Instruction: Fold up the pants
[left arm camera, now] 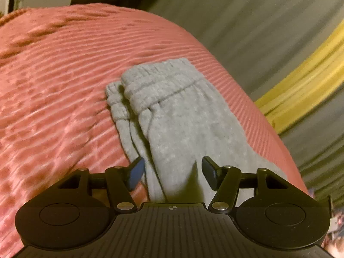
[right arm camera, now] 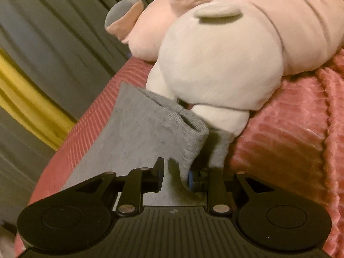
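While lying folded on the pink blanket (left arm camera: 64, 86), the grey pants (left arm camera: 172, 111) show their waistband

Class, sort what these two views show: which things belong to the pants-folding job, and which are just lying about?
Job: grey pants; left gripper; right gripper.
Lying about: pink bedspread; cream plush toy; pink plush toy; yellow-striped curtain.

Dim, warm yellowish light, soft motion blur, strong fisheye bending at the edges.
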The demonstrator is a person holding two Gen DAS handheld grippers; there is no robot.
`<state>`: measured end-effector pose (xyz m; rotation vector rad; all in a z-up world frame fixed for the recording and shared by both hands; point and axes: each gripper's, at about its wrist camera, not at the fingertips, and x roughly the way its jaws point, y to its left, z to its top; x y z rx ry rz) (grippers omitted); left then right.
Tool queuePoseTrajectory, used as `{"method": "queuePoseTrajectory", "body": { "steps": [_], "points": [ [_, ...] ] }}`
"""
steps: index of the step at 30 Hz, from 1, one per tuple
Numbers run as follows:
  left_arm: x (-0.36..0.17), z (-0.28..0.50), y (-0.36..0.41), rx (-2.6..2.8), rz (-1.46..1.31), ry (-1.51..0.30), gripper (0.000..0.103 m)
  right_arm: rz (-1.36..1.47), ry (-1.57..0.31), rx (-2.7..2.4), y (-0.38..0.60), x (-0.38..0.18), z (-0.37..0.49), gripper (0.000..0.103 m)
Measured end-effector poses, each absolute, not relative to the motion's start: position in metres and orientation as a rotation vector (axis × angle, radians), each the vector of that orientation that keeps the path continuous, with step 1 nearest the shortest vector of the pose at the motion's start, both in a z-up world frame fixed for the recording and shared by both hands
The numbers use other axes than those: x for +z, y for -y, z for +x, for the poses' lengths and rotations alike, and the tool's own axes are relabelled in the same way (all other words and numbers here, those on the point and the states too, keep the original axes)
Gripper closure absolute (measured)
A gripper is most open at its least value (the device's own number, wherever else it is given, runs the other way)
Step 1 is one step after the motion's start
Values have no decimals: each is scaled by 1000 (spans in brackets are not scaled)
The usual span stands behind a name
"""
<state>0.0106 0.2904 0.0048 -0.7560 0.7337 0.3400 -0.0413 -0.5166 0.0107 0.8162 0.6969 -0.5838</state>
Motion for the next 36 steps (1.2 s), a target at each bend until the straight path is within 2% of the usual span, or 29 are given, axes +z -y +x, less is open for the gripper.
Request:
{"method": "queuePoseTrajectory", "body": {
  "steps": [1, 2, 3, 4, 9, 10, 12, 14, 15, 16, 17, 18, 25, 32, 36],
  "points": [
    [3, 15, -293, 341, -763, -742, 46, 809, -708, -583, 518, 15, -40, 82],
    [2, 17, -296, 348, -766, -748, 64, 807, -717, -584, 517, 14, -41, 83],
    [0, 16, -292, 348, -765, -753, 82, 801, -722, -593, 517, 15, -41, 91],
    [0, 18, -294, 353, -760, -751, 83, 793, -725, -601, 518, 17, -40, 99],
    [7, -1, -285, 389, -679, -701, 85, 759, -629, -610, 521, 40, -61, 99],
    [4, -1, -285, 415, -676, -713, 83, 744, -615, -629, 522, 43, -65, 99],
    [-2, -2, -289, 472, -701, -741, 52, 699, -660, -672, 527, 39, -65, 94],
    [4, -8, -286, 518, -734, -729, 40, 706, -737, -666, 532, 31, -61, 87],
    [11, -12, -282, 516, -730, -718, 38, 715, -732, -664, 532, 32, -62, 78],
    [18, -14, -276, 505, -712, -707, 36, 723, -706, -657, 532, 35, -66, 61],
    [24, -16, -269, 498, -687, -698, 31, 727, -677, -653, 531, 38, -70, 50],
    [31, -16, -259, 498, -655, -691, 23, 723, -658, -662, 530, 42, -74, 33],
    [53, -6, -177, 284, -551, -650, 11, 806, -609, -605, 533, 46, -96, 31],
    [19, 20, -79, 64, -462, -836, 10, 911, -674, -578, 546, 19, -85, 30],
    [3, 29, -36, 0, -342, -901, 10, 927, -730, -528, 543, 8, -76, 22]
  ]
}}
